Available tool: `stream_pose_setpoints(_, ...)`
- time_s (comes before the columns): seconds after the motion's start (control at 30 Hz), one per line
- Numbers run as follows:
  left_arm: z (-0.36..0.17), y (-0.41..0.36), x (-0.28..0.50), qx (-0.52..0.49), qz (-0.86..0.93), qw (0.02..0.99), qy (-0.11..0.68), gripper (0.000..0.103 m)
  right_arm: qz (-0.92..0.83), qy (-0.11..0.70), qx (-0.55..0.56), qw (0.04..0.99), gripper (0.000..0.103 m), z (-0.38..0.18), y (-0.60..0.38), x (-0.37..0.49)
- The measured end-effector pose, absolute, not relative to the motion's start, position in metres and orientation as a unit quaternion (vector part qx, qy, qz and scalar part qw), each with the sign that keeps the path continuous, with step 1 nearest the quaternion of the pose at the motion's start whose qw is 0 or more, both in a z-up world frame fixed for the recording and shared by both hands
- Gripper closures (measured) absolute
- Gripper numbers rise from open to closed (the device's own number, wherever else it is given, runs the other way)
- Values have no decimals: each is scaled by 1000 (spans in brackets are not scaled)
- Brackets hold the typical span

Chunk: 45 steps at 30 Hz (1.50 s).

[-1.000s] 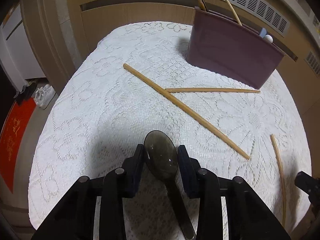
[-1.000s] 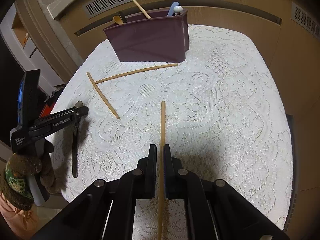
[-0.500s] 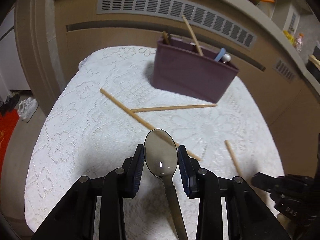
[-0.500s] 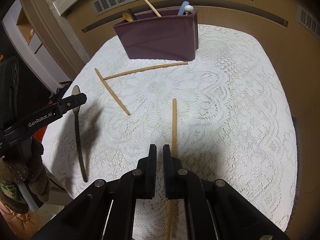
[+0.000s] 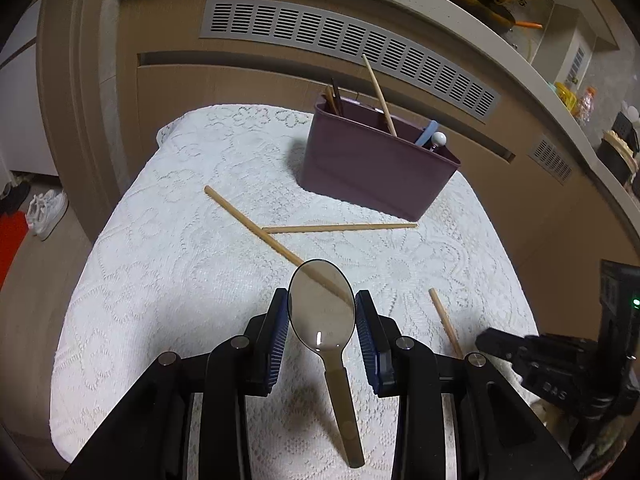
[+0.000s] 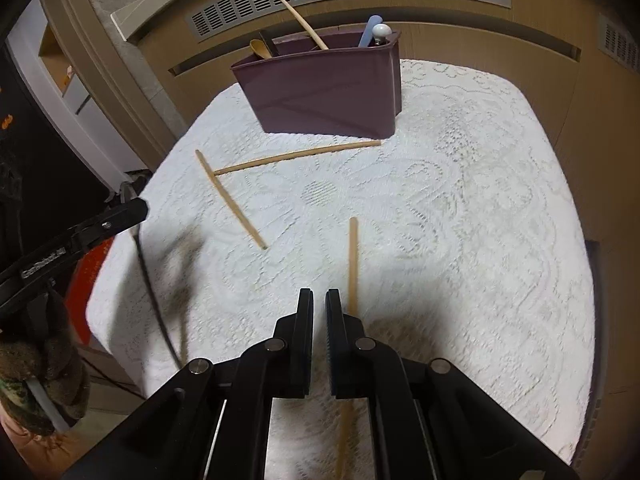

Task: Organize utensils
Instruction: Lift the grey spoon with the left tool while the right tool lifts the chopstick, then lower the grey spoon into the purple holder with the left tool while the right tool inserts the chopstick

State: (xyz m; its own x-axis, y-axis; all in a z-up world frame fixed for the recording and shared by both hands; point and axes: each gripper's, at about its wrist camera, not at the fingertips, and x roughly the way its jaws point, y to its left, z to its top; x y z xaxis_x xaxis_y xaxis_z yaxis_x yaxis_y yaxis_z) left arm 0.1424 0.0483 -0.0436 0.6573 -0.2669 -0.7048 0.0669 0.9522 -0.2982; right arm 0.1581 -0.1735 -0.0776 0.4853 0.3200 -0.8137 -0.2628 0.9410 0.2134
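Evidently a translucent grey-brown plastic spoon (image 5: 322, 312) is clamped by its bowl between the blue-padded jaws of the left gripper (image 5: 322, 320), with the handle hanging back below the tool; gripping the broad bowl appears to be why the jaws are set partly apart, not narrow. The spoon is carried clear of the white lace tablecloth (image 5: 160, 280), presumably so that it can be taken to the dark purple rectangular plastic utensil holder (image 5: 376, 172), which is seen at about one o'clock in the left wrist view, at the far edge of the table. Upright handles and one slanting chopstick are already lodged in the holder, which suggests it is the intended destination. Two wooden chopsticks (image 5: 280, 232) are left lying on the cloth in front of it, meeting in a T. The right gripper (image 6: 319, 320) is closed to a narrow slit with nothing between its jaws; a third wooden chopstick (image 6: 352, 260) lies just beside its right jaw, at about twelve o'clock in that view, probably the next item to be collected.
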Motion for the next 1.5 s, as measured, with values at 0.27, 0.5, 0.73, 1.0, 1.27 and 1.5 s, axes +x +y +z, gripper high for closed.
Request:
stream_pose_setpoints(0.27,-43,55,136,-128,-92,901,403,69,137,511,-19,849,90,-108,-166,200)
stream_pose_setpoints(0.5,-46,55,135,-131,-93,898,410,69,134,518,-65,842,91,-118,-152,208)
stream_pose_setpoints(0.73,-44,53,134,-128,-101,899,407,69,158,494,-41,854,97,-90,-156,187)
stream_pose_setpoints(1.0,-14,44,141,-126,-128,907,381,70,192,422,17,886,97,-19,-169,161)
stream_pose_setpoints(1.27,98,28,169,-73,-154,950,260,70,206,292,49,933,96,100,-178,176)
stream_pose_setpoints(1.5,179,12,217,-17,-143,975,171,70,166,190,-13,968,96,198,-163,207)
